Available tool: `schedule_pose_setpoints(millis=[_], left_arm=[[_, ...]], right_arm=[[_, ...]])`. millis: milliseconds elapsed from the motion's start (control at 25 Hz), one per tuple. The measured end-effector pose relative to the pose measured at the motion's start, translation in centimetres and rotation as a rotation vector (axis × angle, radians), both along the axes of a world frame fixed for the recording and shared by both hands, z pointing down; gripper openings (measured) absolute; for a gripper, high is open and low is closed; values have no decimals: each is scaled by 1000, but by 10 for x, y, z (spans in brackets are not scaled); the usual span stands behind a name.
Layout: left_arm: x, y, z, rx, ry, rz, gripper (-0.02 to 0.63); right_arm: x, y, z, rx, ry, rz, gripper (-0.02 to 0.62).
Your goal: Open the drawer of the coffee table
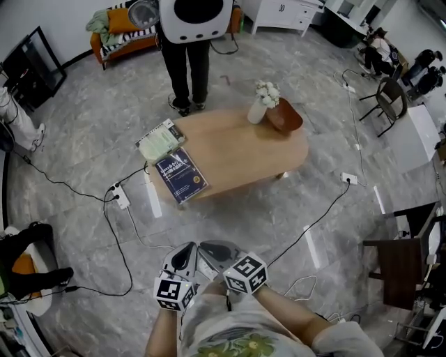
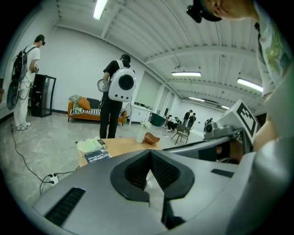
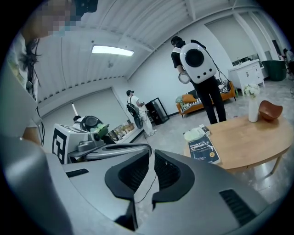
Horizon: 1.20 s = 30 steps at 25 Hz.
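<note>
Cables [image 1: 124, 261] lie loose at left and could trip me walking in; my left gripper [image 1: 182, 259] and right gripper [image 1: 217, 252] are pressed together, empty, well short of the desk [image 1: 237, 150], whose drawer is hidden.

Bright, even light from long white ceiling tube lamps [image 2: 99, 9] fills the room, glinting softly off the glossy grey marbled floor [image 1: 83, 153], while both gripper views bend strongly toward dark rounded corners.
</note>
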<state>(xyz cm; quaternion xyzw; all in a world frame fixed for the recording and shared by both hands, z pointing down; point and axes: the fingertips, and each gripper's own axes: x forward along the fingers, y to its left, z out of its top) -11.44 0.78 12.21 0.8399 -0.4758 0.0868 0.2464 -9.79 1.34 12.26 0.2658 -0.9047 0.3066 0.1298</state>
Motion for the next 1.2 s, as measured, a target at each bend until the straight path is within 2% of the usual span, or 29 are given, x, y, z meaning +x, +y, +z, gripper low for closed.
schedule_pose_setpoints(millis=[480, 840, 1200], left_arm=[[11, -12, 26, -10, -40, -13, 9], [24, -21, 77, -3, -14, -53, 9], [21, -34, 117, 4, -1, -104, 9]], right_arm=[[11, -11, 26, -45, -18, 12, 23], [26, -18, 75, -51, -12, 18, 23], [25, -34, 119, -53, -23, 13, 23]])
